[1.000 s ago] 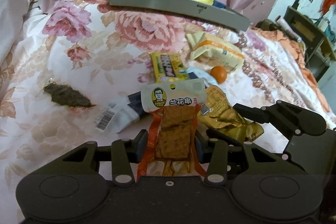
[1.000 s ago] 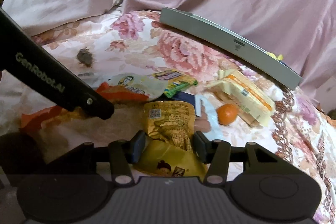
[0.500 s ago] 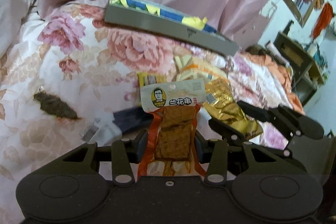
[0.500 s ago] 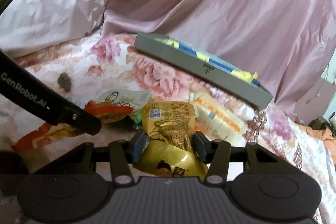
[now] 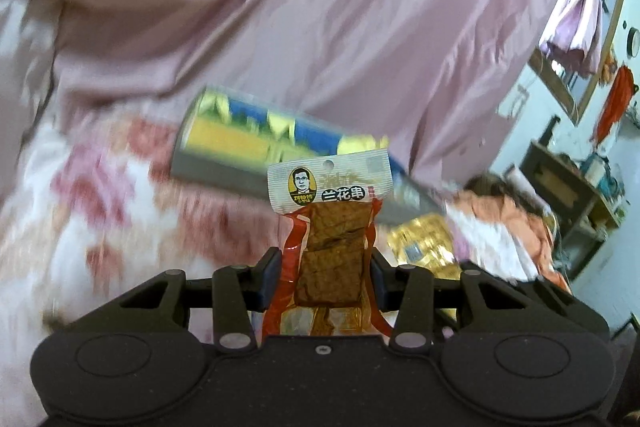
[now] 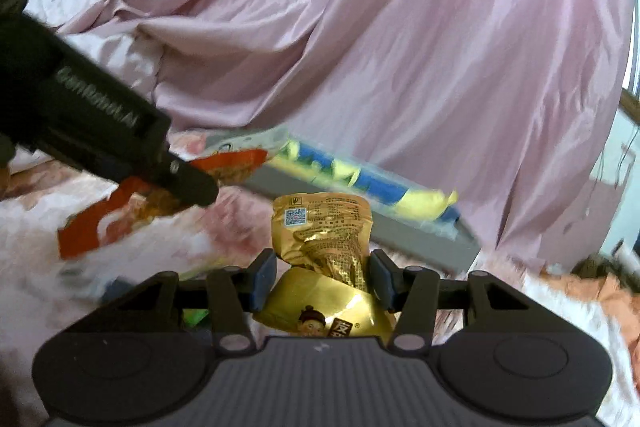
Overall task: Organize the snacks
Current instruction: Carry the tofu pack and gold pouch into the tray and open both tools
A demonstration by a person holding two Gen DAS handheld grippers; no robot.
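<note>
Over the floral bedspread (image 5: 100, 211), left gripper (image 5: 326, 269) jaws clamp a tofu packet (image 5: 330, 227), right gripper (image 6: 322, 279) jaws a gold pouch (image 6: 322, 235).

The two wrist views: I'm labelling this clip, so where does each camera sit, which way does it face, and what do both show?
Left wrist: sits on the left gripper, facing along its fingers toward the grey tray and pink sheet; the gripper is shut on the tofu pack.
Right wrist: sits on the right gripper, facing the same tray; it is shut on the gold pack, and the left gripper's body crosses its left side.
Shared: tray, sheet, both packs.
</note>
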